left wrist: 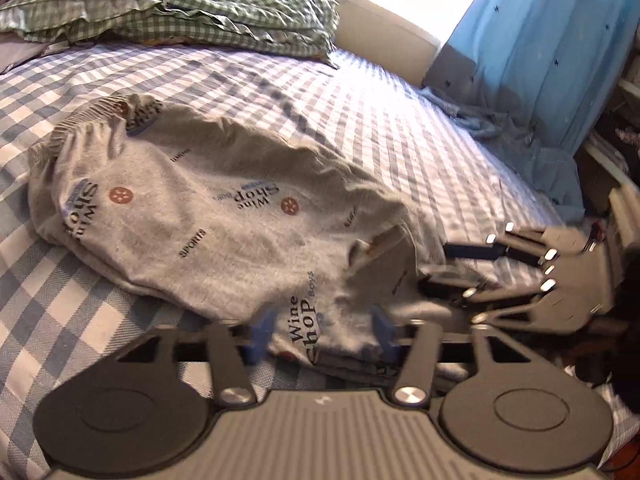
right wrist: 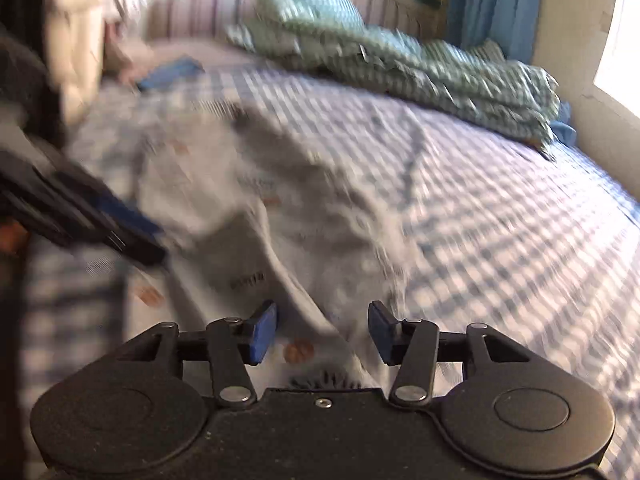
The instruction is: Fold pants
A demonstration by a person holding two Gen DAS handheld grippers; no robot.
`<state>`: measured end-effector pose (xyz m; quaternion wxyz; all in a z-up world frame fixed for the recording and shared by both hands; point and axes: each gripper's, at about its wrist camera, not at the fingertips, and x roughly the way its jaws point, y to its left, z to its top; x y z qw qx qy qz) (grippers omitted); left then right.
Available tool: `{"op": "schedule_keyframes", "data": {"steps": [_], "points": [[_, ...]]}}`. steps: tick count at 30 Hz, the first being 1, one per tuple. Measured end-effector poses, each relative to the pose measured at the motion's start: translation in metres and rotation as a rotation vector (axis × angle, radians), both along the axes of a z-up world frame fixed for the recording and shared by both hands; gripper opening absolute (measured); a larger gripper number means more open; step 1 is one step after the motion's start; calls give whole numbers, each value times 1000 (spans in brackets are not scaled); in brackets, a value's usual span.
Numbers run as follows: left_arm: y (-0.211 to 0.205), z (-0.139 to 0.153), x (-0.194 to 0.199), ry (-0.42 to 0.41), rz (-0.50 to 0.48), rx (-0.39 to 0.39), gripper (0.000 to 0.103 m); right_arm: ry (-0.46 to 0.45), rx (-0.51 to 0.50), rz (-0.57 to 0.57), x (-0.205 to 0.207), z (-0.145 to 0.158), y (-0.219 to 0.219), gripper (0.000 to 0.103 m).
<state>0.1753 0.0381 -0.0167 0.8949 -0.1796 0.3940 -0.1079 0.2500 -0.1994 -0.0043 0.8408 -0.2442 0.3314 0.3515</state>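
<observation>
Grey printed pants (left wrist: 208, 216) lie bunched on a blue-checked bed sheet (left wrist: 360, 112), waistband at the far left. My left gripper (left wrist: 322, 336) is open, its blue pads on either side of the near pant edge. My right gripper (right wrist: 322, 334) is open over the same cloth (right wrist: 280, 208), blurred by motion. The right gripper also shows in the left wrist view (left wrist: 456, 268) at the right, its fingers at the pants' right edge. The left gripper shows in the right wrist view (right wrist: 132, 236) at the left.
A crumpled green-checked quilt (left wrist: 180, 8) lies at the head of the bed. A blue curtain (left wrist: 552, 48) hangs at the right by a bright window. A wall runs along the bed's far side.
</observation>
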Motion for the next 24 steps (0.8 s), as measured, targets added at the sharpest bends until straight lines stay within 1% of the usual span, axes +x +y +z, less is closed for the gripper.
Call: {"op": "schedule_keyframes", "data": {"steps": [1, 2, 4, 5, 6, 7, 8, 11, 13, 15, 17, 19, 20, 21, 23, 24], "points": [[7, 2, -5, -22, 39, -12, 81, -31, -30, -25, -1, -6, 3, 53], [17, 5, -11, -54, 88, -22, 89, -53, -20, -45, -3, -6, 3, 57], [42, 9, -25, -125, 205, -35, 91, -97, 18, -98, -10, 4, 0, 59], [58, 10, -30, -148, 269, -33, 92, -141, 29, -126, -17, 12, -2, 64], [71, 9, -31, -153, 310, -24, 92, -184, 34, -146, -26, 19, -3, 69], [87, 8, -27, -145, 347, -11, 92, -215, 35, -161, -35, 26, -3, 78], [101, 5, -22, -130, 372, -2, 92, -232, 38, -168, -44, 31, -3, 81], [134, -4, -1, -126, 402, -2, 90, -223, 68, -181, -72, 37, -3, 81], [152, -10, 16, -111, 399, -18, 90, -238, 52, -204, -88, 34, 2, 82], [165, -15, 30, -95, 371, -69, 90, -297, 8, -249, -102, 27, 11, 82], [170, -18, 40, -90, 355, -102, 90, -311, -6, -304, -107, 20, 16, 83], [171, -20, 48, -70, 359, -118, 89, -331, -5, -392, -105, 12, 24, 83], [170, -22, 51, -58, 369, -108, 81, -346, -6, -437, -102, 8, 29, 84], [168, -22, 54, -45, 387, -79, 69, -361, -9, -490, -97, 5, 33, 86], [166, -21, 57, -24, 416, -30, 53, -384, 9, -566, -89, 2, 45, 87], [166, -22, 57, -19, 418, -31, 48, -382, 27, -595, -83, 1, 50, 87]]}}
